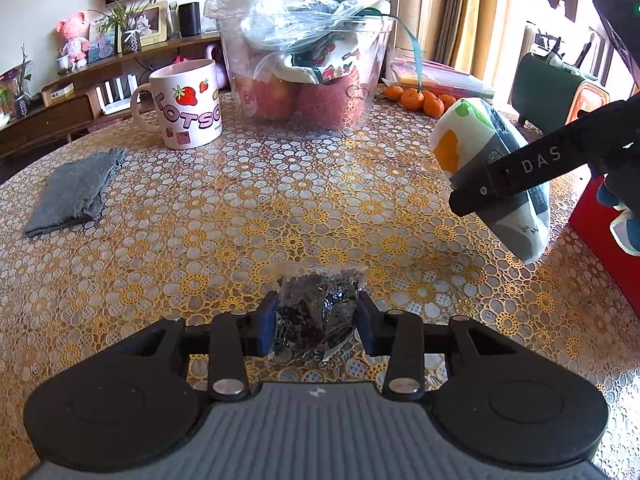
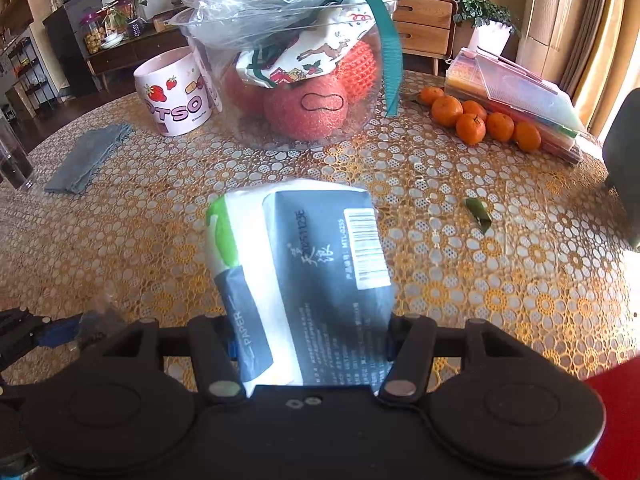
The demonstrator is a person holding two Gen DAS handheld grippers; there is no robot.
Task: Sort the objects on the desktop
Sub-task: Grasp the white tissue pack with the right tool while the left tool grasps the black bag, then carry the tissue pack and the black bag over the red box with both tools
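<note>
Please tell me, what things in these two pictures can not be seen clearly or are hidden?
- Clear tub, both views: crumpled plastic and printed cloth hide its deeper contents.
- Tissue pack, right wrist view: its lower end sits behind the right tool.
- Small dark packet in the left tool: contents too crinkled to name.
- Glass, right wrist view: cut by the left edge.

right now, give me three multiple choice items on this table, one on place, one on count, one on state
1. Where is the grey cloth relative to the mug?
A. in front and left of it
B. inside it
C. under the bowl

2. How many tangerines lie together?
A. two
B. six
C. ten

3. What does the right claw hold?
A. nothing
B. the mug
C. the tissue pack

A: the cloth lies flat on the table, nearer the left wrist camera.
B: six show by the plastic case.
C: its fingers clamp the pack.
</note>
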